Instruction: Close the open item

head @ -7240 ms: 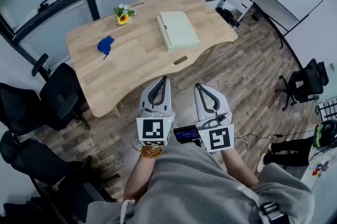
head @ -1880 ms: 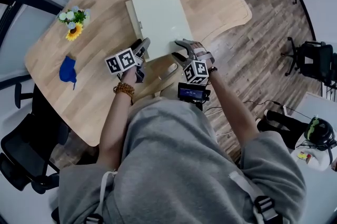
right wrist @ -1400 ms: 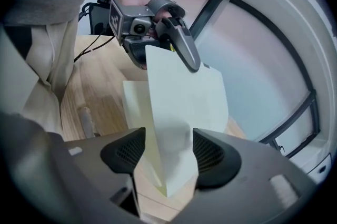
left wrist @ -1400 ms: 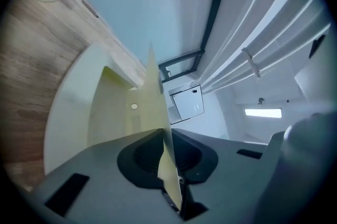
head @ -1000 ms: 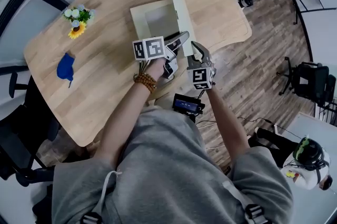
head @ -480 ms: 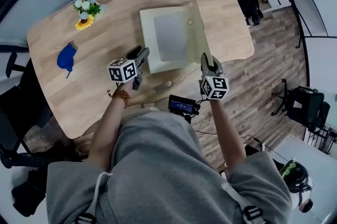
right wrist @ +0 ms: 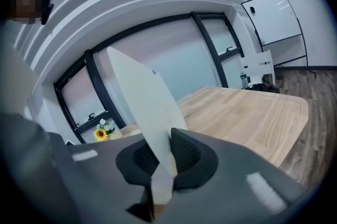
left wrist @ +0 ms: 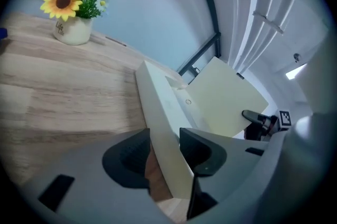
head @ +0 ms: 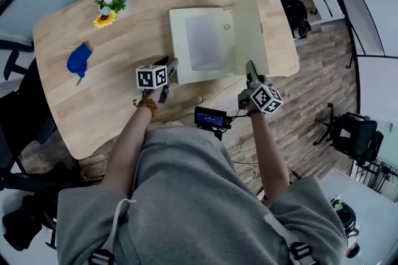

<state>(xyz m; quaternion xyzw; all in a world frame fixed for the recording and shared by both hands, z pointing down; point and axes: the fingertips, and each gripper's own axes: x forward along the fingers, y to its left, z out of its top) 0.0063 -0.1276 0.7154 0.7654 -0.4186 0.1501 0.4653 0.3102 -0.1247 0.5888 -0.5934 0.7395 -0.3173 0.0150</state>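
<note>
seen from above, a person stands at a light wooden counter [head: 118, 102] with a gripper in each hand. a flat cream box [head: 178, 40] lies on the counter just ahead of them. the box is open. its hinged lid [head: 252, 24] is raised along the box's right side and leans outward, away from the pale inner tray.

the left gripper [head: 172, 66] sits at the near left corner of the box. in the left gripper view, the box's near wall runs up between its two jaws. the jaws have just been opening and stand released: a sliver of wood shows between one pad and the wall, so nothing is gripped.

the right gripper [head: 250, 66] is at the near end of the lid. in the right gripper view its jaws are clenched on the lid's thin edge, with both ribbed pads pressed against the cream panel. these jaws have just closed in on it and then eased very slightly. the lid rises tilted from them.

toward the far left of the counter stands a small pot of flowers with a sunflower [head: 106, 9]. a blue object [head: 78, 62] lies nearer the left edge, well apart from the box. a small device with a lit screen [head: 210, 116] shows at the person's chest, between the arms. dark office chairs [head: 348, 133] stand on the wood floor around the counter.
</note>
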